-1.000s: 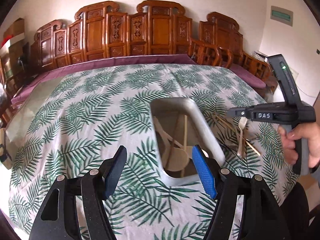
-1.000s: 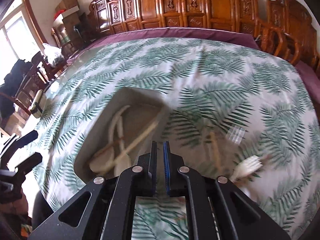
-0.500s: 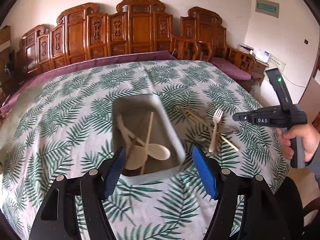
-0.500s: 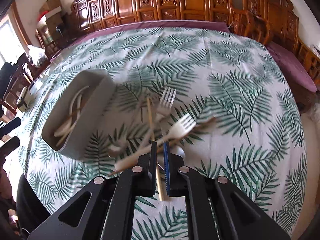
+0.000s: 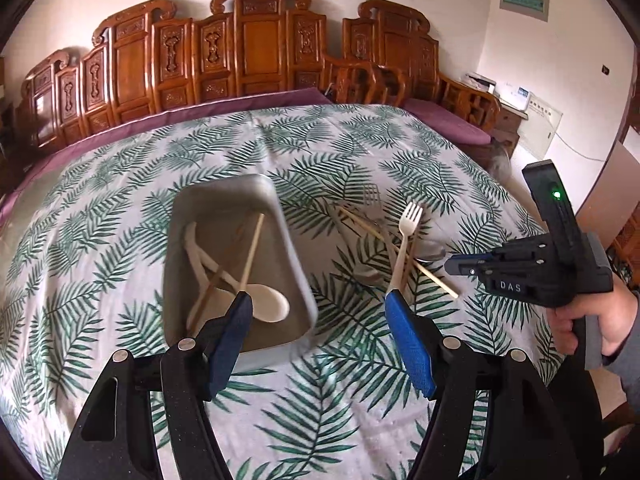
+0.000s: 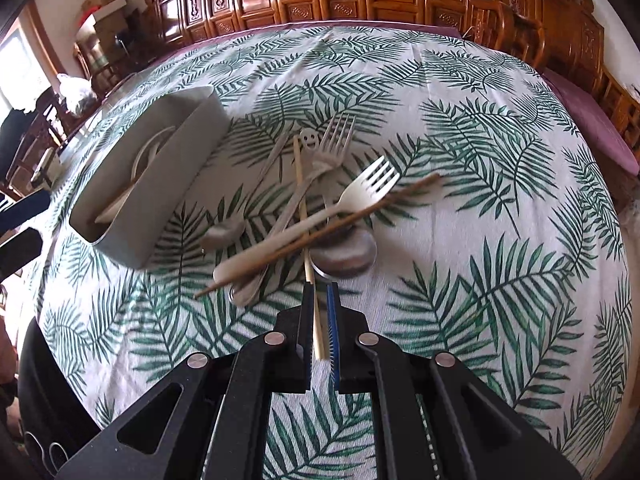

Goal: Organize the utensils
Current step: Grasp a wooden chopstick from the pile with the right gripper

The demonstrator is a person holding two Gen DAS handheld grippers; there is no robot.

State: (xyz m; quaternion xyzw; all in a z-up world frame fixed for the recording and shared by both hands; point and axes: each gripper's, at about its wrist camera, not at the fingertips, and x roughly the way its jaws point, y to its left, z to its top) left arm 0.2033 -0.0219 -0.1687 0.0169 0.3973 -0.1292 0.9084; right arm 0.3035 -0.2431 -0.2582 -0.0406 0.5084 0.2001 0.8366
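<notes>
A grey tray (image 5: pixel 224 200) holds a cream spoon (image 5: pixel 268 306) and chopsticks; it also shows in the right wrist view (image 6: pixel 160 196). To its right lies a pile of utensils: a cream fork (image 6: pixel 320 212), a metal fork (image 6: pixel 328 148), a metal spoon (image 6: pixel 344 254), a dark chopstick (image 6: pixel 352 212) and a pale chopstick (image 6: pixel 300 184). My right gripper (image 6: pixel 319 294) is nearly shut, hovering over the near end of the pale chopstick, and shows in the left wrist view (image 5: pixel 450 267). My left gripper (image 5: pixel 318 304) is open and empty by the tray's near end.
The table carries a palm-leaf cloth (image 6: pixel 480 208). Carved wooden chairs (image 5: pixel 256 48) line the far side. Chairs and boxes (image 6: pixel 100 4) stand at the left. A white wall (image 5: pixel 520 40) is at the right.
The right gripper has swung from over the tray to the utensil pile and come lower over it. The left view has shifted so the tray sits further left.
</notes>
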